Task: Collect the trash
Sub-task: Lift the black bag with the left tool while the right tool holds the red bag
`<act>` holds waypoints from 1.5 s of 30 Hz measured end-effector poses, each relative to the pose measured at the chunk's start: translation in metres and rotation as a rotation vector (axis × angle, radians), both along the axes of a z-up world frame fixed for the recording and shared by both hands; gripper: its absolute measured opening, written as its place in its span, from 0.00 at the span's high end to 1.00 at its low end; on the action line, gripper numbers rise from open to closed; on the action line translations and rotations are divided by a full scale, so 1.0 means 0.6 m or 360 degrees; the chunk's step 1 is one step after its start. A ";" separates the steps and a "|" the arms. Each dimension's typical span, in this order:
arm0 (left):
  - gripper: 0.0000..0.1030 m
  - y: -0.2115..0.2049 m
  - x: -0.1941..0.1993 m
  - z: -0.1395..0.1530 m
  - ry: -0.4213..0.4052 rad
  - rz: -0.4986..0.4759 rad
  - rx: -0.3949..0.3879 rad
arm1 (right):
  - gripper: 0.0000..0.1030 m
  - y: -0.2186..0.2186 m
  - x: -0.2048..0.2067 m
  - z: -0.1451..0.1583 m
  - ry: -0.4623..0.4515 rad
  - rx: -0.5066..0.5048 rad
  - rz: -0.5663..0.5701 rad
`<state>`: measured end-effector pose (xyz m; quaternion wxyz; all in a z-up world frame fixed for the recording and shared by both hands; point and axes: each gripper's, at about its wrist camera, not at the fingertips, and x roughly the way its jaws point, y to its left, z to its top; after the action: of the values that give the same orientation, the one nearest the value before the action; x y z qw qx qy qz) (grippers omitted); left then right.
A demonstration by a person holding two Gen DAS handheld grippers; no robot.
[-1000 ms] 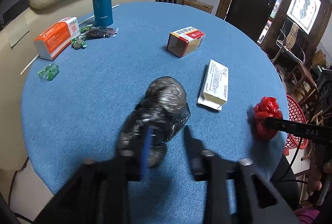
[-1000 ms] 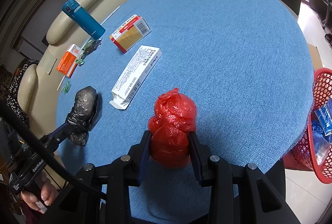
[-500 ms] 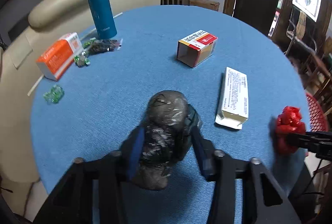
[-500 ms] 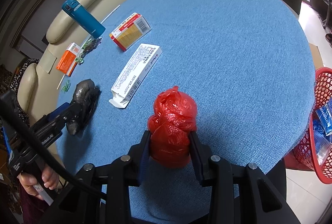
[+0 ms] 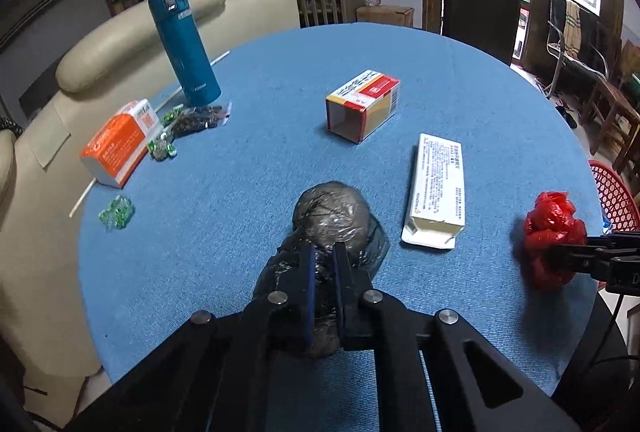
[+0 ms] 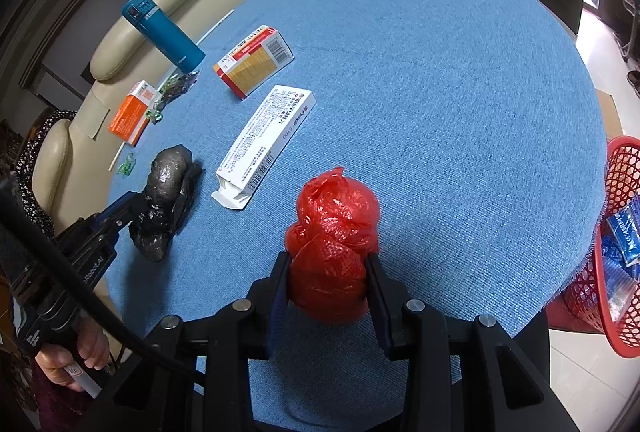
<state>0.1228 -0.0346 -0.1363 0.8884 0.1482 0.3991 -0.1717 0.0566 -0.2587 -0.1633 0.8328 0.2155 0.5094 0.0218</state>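
The left gripper (image 5: pixel 322 264) has just been closing, and its jaws now pinch the crumpled black bag (image 5: pixel 332 220), squeezing the bag's near end into a thin waist between them. A second ago those jaws stood wide with the bag only partly between them; now the grip looks firm, so this piece of trash seems ready to be lifted. The bag rests on the blue counter (image 5: pixel 260 167) near its 6 o'clock edge in the left wrist view, with the bulk of it bulging out beyond the fingertips.

The right gripper (image 6: pixel 326 272) is clamped on the red bag (image 6: pixel 334 228), which bulges above the jaws, unchanged over the last second. That bag sits at the counter's near edge, and the red basket (image 6: pixel 624 167) stands on the floor off the counter at about 3 o'clock in the right wrist view, already holding some blue packets.

With both bags held, the likely next step is carrying them to the basket. Left on the counter are the white carton (image 5: pixel 438 187), the red-and-yellow box (image 5: pixel 362 103), the orange box (image 5: pixel 118 145) and green wrappers (image 5: pixel 116 211).
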 end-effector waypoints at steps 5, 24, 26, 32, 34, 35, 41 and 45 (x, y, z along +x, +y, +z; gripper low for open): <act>0.92 -0.011 -0.012 0.019 -0.0047 -0.0025 -0.0002 | 0.62 -0.002 -0.002 0.001 -0.0008 0.0012 -0.0002; 0.92 -0.058 -0.070 0.112 -0.0205 -0.0151 -0.0052 | 0.62 -0.036 -0.022 0.029 -0.0101 0.0076 -0.0072; 0.92 -0.064 -0.077 0.119 -0.0220 -0.0163 -0.0054 | 0.62 -0.042 -0.027 0.032 -0.0114 0.0085 -0.0086; 0.92 -0.075 -0.095 0.142 -0.0238 -0.0227 -0.0096 | 0.62 -0.061 -0.043 0.042 -0.0153 0.0111 -0.0127; 0.92 -0.070 -0.100 0.149 -0.0224 -0.0255 -0.0150 | 0.62 -0.067 -0.051 0.048 -0.0172 0.0109 -0.0137; 0.92 -0.068 -0.101 0.152 -0.0207 -0.0274 -0.0179 | 0.62 -0.070 -0.054 0.050 -0.0180 0.0108 -0.0141; 0.92 -0.045 -0.105 0.160 -0.0203 -0.0275 -0.0243 | 0.62 -0.086 -0.067 0.052 -0.0202 0.0126 -0.0173; 0.92 -0.017 -0.092 0.156 -0.0137 -0.0214 -0.0322 | 0.62 -0.092 -0.071 0.049 -0.0200 0.0136 -0.0189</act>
<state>0.0675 -0.0446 -0.0428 0.9016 0.0914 0.3305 -0.2638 0.0141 -0.3137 -0.1341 0.8530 0.2789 0.4412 0.0076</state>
